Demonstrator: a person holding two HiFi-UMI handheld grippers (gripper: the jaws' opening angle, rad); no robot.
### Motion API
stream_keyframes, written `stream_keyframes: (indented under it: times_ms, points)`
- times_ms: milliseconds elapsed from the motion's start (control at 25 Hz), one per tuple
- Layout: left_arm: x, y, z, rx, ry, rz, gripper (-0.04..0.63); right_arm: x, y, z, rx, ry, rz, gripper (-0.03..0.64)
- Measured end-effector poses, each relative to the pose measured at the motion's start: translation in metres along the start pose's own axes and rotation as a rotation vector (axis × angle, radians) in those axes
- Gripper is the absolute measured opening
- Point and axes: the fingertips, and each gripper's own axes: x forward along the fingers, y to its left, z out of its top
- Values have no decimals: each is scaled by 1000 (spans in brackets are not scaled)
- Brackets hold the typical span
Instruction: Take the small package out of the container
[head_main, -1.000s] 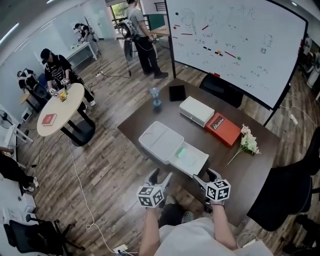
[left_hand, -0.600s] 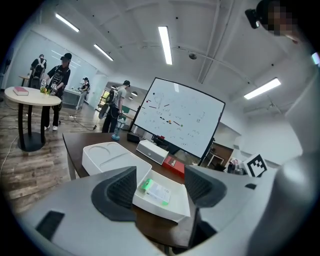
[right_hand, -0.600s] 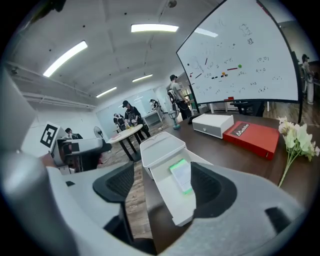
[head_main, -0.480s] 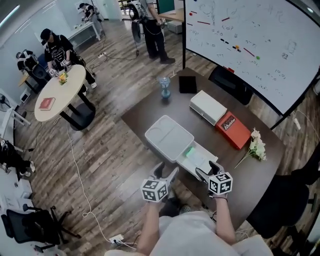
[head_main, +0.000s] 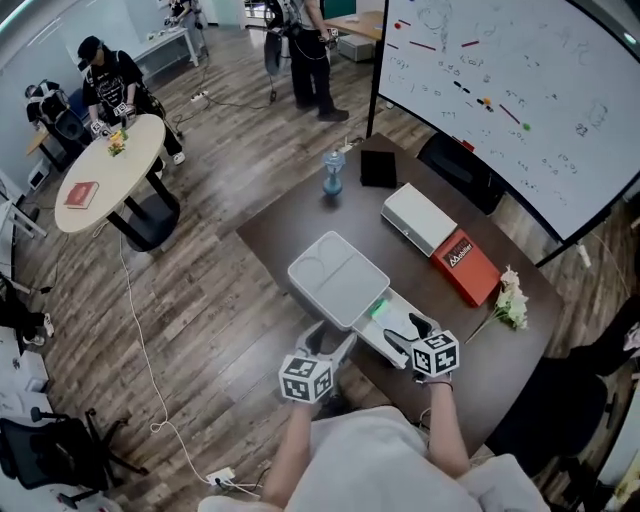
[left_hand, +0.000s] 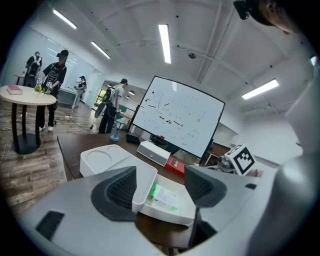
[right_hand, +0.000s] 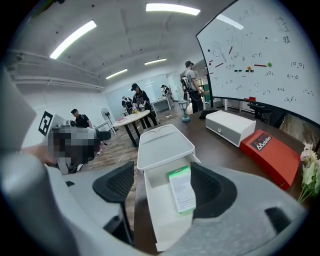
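The package (right_hand: 182, 190) is a small flat box, white on its face with green ends and fine print too small to read. It lies flat in the drawer (right_hand: 161, 220) pulled out of the white container (head_main: 338, 278), up against the container's body and by the drawer's right wall, uncovered from above. The right gripper (head_main: 402, 330) hovers over the drawer's near end, jaws spread wide and empty, the package in line between them. The left gripper (head_main: 330, 342) is released too, just off the container's near left corner and holding nothing. Beyond the container on the table (head_main: 300, 232) are a white box (head_main: 418, 218), a red box (head_main: 467, 265), flowers (head_main: 512, 298) and a bottle (head_main: 333, 175).
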Motion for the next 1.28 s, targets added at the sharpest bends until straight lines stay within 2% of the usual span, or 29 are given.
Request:
stream_keyframes:
  times_ms: [320,560,960,1120,1280]
  points:
    - [5,14,-4,48,10,-38,275,33,-16,-5,-22,72,-13,344]
    - [2,22,-8,70,19,-58,275,63,-28,-23,-70,197,-12,344]
    - [1,42,5,37,-23,-43,275,90,-36,-56,-199,436,-18,348]
    - [5,45,9,15,-51,-38,275,93,-35,-61,-249,485,-4,353]
    - [8,42,6,30,-43,-49,275,96,-37,-71,-272,514,10,363]
